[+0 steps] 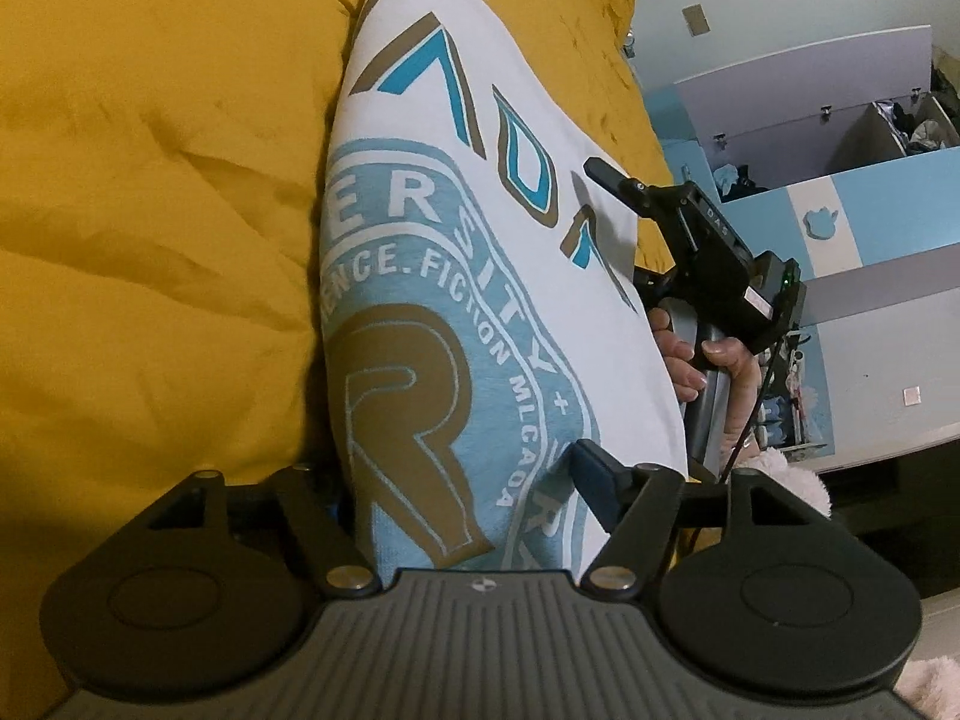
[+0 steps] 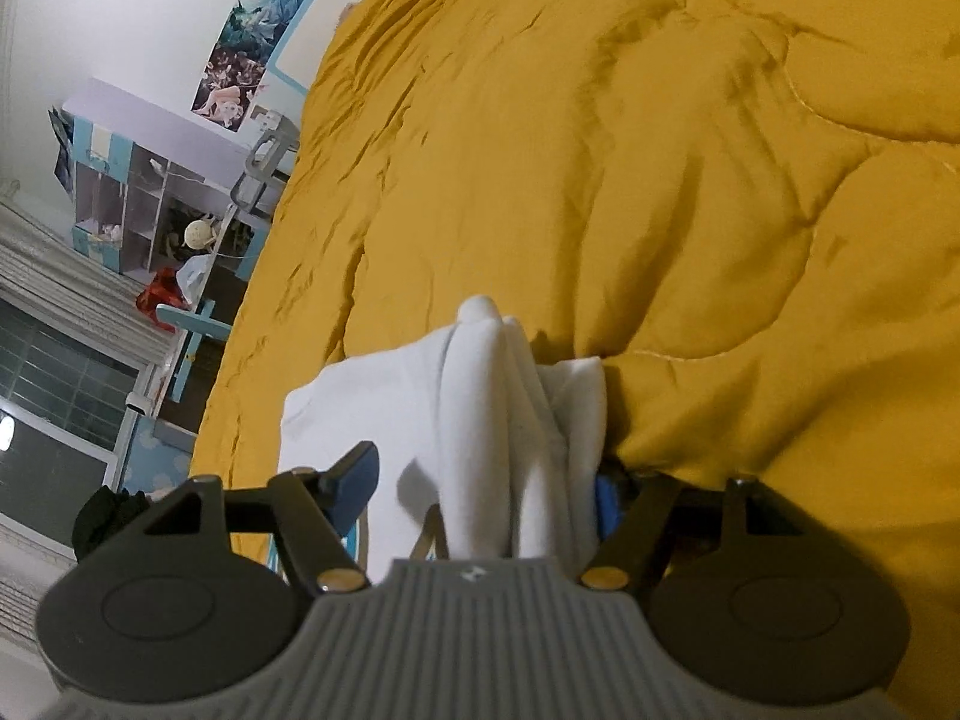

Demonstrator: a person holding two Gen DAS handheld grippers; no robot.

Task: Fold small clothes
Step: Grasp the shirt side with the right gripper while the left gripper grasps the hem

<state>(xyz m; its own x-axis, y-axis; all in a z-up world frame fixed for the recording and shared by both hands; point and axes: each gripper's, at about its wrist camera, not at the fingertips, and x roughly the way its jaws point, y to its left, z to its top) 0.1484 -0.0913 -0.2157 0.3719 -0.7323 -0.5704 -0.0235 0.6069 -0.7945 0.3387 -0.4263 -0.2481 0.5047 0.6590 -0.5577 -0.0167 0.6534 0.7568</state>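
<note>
A white printed T-shirt point(image 1: 480, 276) hangs lifted above a mustard-yellow quilted comforter point(image 1: 150, 210), which serves as the landmark here: the comforter fills everything behind and to the left of the shirt in the left wrist view, rumpled into deep folds. The left gripper point(image 1: 462, 498) has the shirt's lower edge running between its fingers, but one finger is hidden behind the cloth, so whether the fingers press on the fabric cannot be told. At the shirt's far edge, off the comforter's right side, the right gripper point(image 1: 624, 210) appears with a black finger point(image 1: 606, 174) lying against the cloth and a bare hand point(image 1: 708, 372) wrapped around its handle. In the right wrist view the right gripper point(image 2: 486, 480) stands with its fingers spread wide, a bunched white fold of the shirt point(image 2: 498, 408) passing between them, closer to the blue-padded finger beside the comforter than to the other; no firm pinch shows. Beyond the comforter's right edge stands a blue and lilac cabinet point(image 1: 840, 180) with an open drawer of clutter, close to the right gripper. Past the comforter's left edge in the right wrist view are a cubby shelf unit point(image 2: 138, 210), posters point(image 2: 252, 30) on the wall and a window point(image 2: 54, 396). The comforter beyond the shirt lies open, its wrinkles the only relief.
</note>
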